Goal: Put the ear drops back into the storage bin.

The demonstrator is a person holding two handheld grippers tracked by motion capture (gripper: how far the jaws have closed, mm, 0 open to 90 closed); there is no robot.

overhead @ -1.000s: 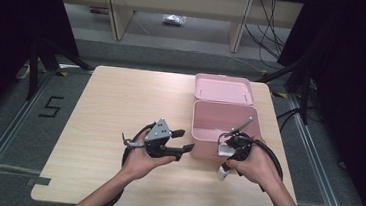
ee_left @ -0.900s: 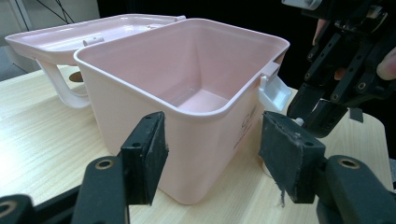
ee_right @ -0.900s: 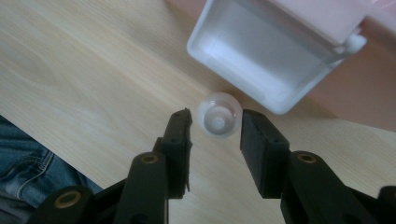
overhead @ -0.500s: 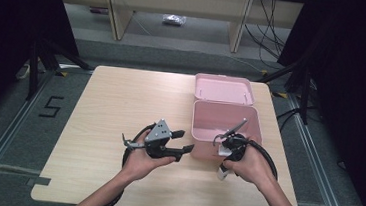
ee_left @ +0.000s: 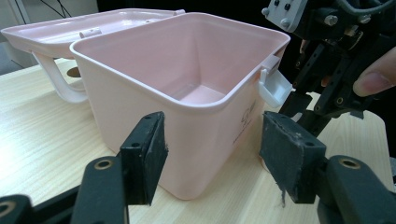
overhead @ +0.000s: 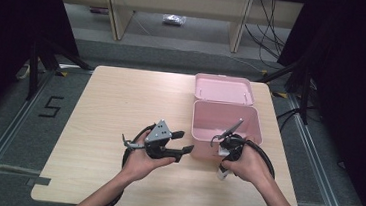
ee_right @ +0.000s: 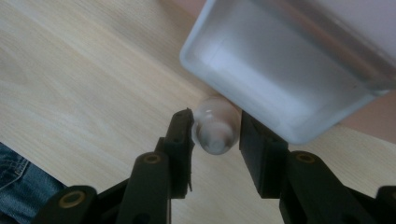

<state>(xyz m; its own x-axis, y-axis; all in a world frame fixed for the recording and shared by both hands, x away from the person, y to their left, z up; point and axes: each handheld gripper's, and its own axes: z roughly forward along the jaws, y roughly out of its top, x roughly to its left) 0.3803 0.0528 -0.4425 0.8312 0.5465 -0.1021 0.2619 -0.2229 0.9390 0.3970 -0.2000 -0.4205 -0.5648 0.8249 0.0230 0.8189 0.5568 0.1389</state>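
Resting left of centre in the lower half of the high view, the left gripper [overhead: 181, 140] sat in the person's left hand [overhead: 142, 160], its black jaws spread apart with nothing between them. Those jaws pointed rightward at the near left side of the open pink plastic box [overhead: 225, 124], close to its wall. In the left gripper view the parted jaws framed the front corner of that box [ee_left: 187, 88], whose inside looked bare, with its white latch [ee_left: 274, 87] hanging at the rim toward the right of the frame. The pink hinged lid [overhead: 224, 89] lay folded back behind the box, toward the upper part of the high view. All of it stood on the pale wooden table [overhead: 106, 101].

Further right, just below the box's front wall, the right gripper [overhead: 223, 173] pointed down toward the lower edge of the frame, clamped on a small white plastic bottle [overhead: 222, 173]. In the right gripper view the bottle [ee_right: 215, 127] sat squeezed between the two jaws at centre frame, directly beneath a blurred white latch of the box.
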